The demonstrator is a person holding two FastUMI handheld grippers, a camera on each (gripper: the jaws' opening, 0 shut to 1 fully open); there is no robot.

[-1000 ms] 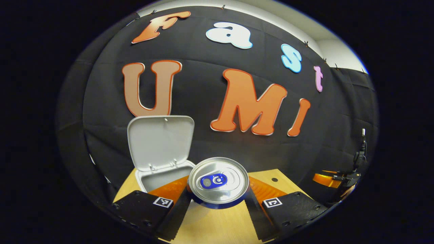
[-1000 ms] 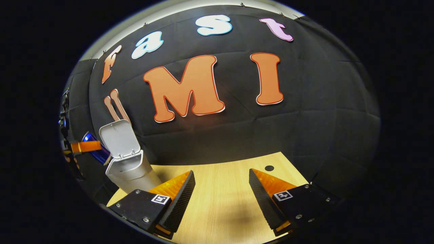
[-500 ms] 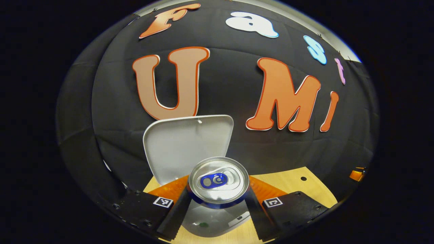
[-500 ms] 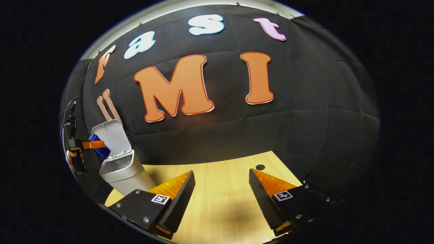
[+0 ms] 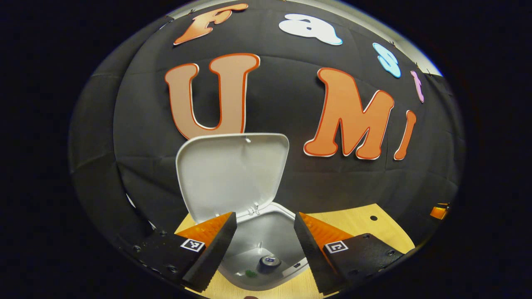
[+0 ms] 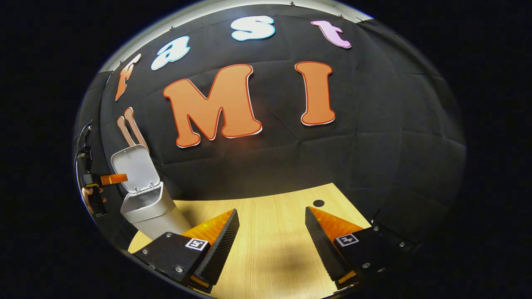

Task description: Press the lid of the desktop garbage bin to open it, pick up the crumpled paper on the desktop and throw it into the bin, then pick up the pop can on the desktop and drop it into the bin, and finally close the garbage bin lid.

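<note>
The white desktop bin (image 5: 286, 222) stands right under my left gripper (image 5: 264, 216), its lid (image 5: 232, 174) swung up against the back wall. The pop can (image 5: 269, 261) lies at the bottom of the bin, silver top facing up, beside a small green bit (image 5: 250, 273). My left gripper is open, with nothing between its fingers. In the right gripper view the bin (image 6: 147, 207) is at the far left with its lid (image 6: 135, 168) up, and the left gripper (image 6: 109, 179) hangs over it in a hand (image 6: 88, 193). My right gripper (image 6: 272, 216) is open above the wooden table (image 6: 270, 257).
The wooden table (image 5: 353, 222) runs right of the bin and has a small dark hole (image 5: 373, 217), which is also seen as the hole (image 6: 318, 203) in the right gripper view. The black cloth wall stands close behind the bin.
My left gripper carried the can over the bin mouth, then opened; the can dropped to the bin's bottom. The right gripper has barely moved.
</note>
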